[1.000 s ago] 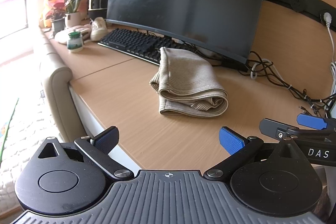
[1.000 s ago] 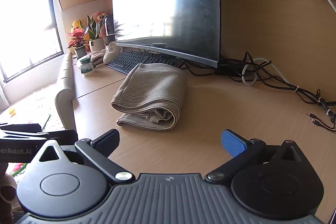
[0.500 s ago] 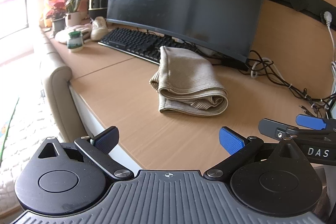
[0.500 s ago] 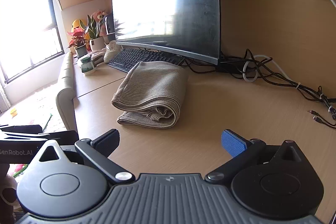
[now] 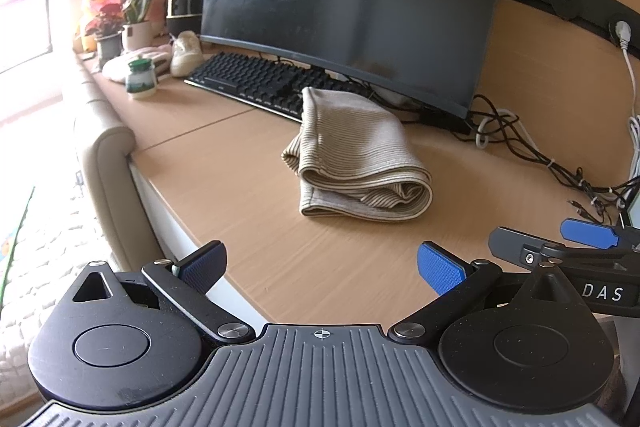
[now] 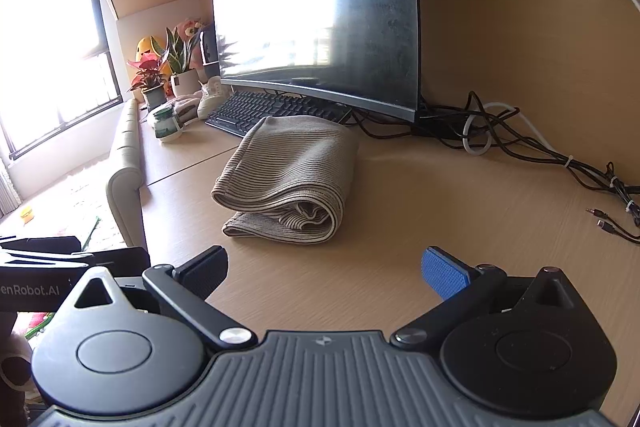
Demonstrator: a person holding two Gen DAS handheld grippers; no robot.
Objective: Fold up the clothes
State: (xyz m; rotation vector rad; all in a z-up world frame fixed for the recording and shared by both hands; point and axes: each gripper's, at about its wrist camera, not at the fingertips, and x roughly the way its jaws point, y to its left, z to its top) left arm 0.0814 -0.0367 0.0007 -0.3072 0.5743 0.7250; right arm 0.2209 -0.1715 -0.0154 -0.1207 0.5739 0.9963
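Folded beige ribbed garment (image 5: 360,155) lying on the wooden counter (image 5: 248,227) just before the keyboard (image 5: 256,83), left gripper (image 5: 320,267) and right gripper (image 6: 324,269) hovering near it, fingers (image 5: 440,269) spread wide, grasping nothing

both fisheye views sit low over the near edge of the desk (image 5: 248,227), each looking forward between its own spread blue-padded fingers. the left wrist view faces slightly rightward, catching the right gripper (image 5: 576,239) at its right edge. both share the folded beige garment (image 6: 288,179), keyboard (image 5: 256,83) and monitor (image 6: 320,15), at middle distance.
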